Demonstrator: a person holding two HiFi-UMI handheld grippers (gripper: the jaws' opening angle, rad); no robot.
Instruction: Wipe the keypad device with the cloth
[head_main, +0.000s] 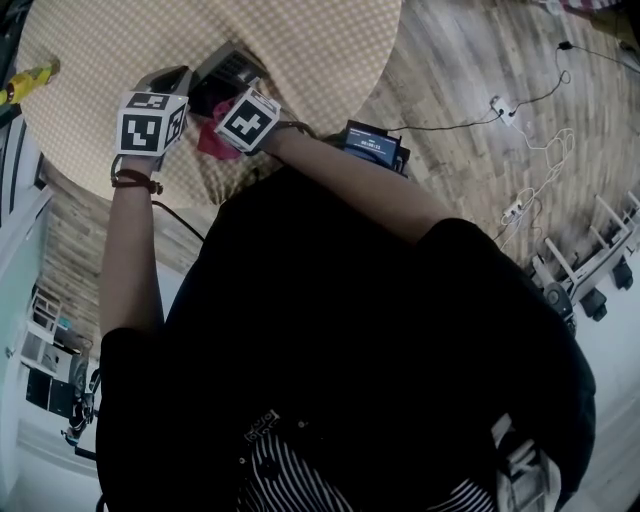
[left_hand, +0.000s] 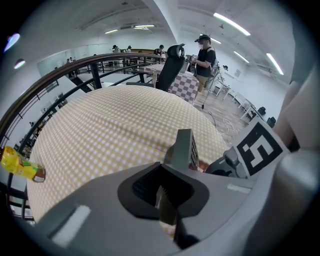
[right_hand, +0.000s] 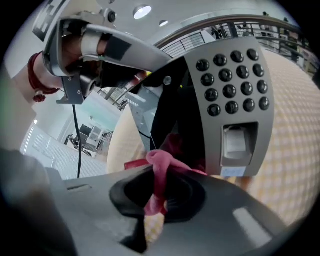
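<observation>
In the head view both grippers work over the near edge of a round checked table (head_main: 310, 45). The left gripper (head_main: 185, 82) and the right gripper (head_main: 232, 120) are just beside each other, with the dark keypad device (head_main: 228, 68) at their tips and a pink cloth (head_main: 212, 142) under the right one. Beyond the jaws the table is bare. A yellow packet (head_main: 28, 80) lies at its left rim.

In the left gripper view the jaws of the left gripper (left_hand: 167, 200) are closed on the lower edge of the keypad device (left_hand: 183, 147), which stands upright straight ahead of them, seen edge-on. Ahead and to the left of the jaws the table (left_hand: 110, 130) is free up to its round far edge. The packet (left_hand: 20, 167) is far to the left.

In the right gripper view the jaws of the right gripper (right_hand: 157, 192) are closed on a twisted fold of the cloth (right_hand: 161, 167). The keypad device (right_hand: 235, 100) is just ahead and to the right of them, tilted. It has a grey face with rows of round black keys and a small pale window with a label under them. The left gripper (right_hand: 160, 67) holds it from above and to the left.
</observation>
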